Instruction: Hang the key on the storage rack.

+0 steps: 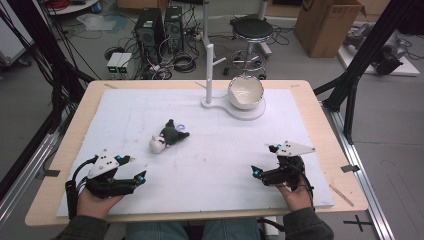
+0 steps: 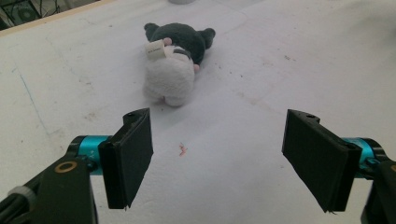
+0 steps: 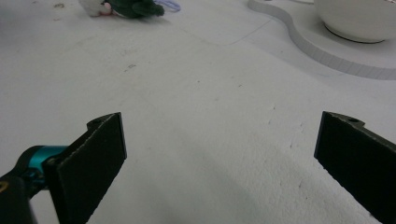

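Note:
A small plush toy (image 1: 168, 136), dark grey with a white body, lies on its side near the middle of the white mat (image 1: 210, 160). In the left gripper view the plush toy (image 2: 173, 60) lies some way ahead of the jaws, a paper tag on it. My left gripper (image 1: 140, 169) rests at the front left of the mat, open and empty (image 2: 217, 158). My right gripper (image 1: 264, 161) rests at the front right, also open with nothing between its jaws (image 3: 219, 163). The plush toy (image 3: 123, 7) shows far off at the top left of the right gripper view.
A white bowl (image 1: 245, 92) sits on a white stand base (image 1: 250, 111) with an upright peg post (image 1: 209, 72) at the back of the mat. The wooden table edge (image 1: 345, 165) rims the mat. Beyond are a stool, computers, cables and a cardboard box.

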`<state>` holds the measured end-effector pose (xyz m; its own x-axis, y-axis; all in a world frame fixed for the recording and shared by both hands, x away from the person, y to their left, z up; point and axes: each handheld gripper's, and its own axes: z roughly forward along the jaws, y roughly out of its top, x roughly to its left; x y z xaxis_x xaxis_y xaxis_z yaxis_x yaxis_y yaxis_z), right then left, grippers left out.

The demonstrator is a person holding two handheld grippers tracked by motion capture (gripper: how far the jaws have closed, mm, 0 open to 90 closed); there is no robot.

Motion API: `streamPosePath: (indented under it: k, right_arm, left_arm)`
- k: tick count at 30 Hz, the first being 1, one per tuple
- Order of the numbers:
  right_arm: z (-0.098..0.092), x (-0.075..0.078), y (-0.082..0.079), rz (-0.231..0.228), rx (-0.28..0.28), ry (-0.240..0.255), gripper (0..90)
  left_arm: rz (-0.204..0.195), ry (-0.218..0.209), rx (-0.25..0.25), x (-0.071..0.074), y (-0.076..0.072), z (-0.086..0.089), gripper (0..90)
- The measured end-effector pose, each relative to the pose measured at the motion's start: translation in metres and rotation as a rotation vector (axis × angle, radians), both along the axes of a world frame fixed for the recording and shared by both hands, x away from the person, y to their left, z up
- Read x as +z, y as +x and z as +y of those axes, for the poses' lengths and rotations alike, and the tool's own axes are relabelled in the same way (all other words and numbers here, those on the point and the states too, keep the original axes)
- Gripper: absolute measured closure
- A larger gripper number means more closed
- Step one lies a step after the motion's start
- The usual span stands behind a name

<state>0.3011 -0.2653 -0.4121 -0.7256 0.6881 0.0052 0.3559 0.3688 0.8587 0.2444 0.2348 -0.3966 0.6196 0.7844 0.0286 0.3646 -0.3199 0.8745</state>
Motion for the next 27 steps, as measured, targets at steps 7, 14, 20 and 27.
streamPosePath:
  k: [7, 14, 20, 27]
  right_arm:
    - [0.001, 0.000, 0.000, 0.008, -0.003, 0.003, 1.4]
    - [0.000, 0.001, -0.001, -0.003, -0.006, 0.007, 1.4]
    - [0.002, 0.004, 0.002, -0.009, -0.008, 0.020, 1.4]
    - [0.002, 0.004, 0.003, -0.002, -0.006, 0.018, 1.4]
  left_arm:
    - [-0.008, -0.008, -0.012, 0.007, -0.001, -0.004, 25.5]
    - [-0.014, -0.010, -0.029, 0.016, 0.002, -0.007, 25.6]
    - [-0.010, -0.007, -0.040, 0.024, 0.008, -0.006, 26.2]
    - [-0.002, 0.001, -0.064, 0.039, 0.023, -0.010, 26.5]
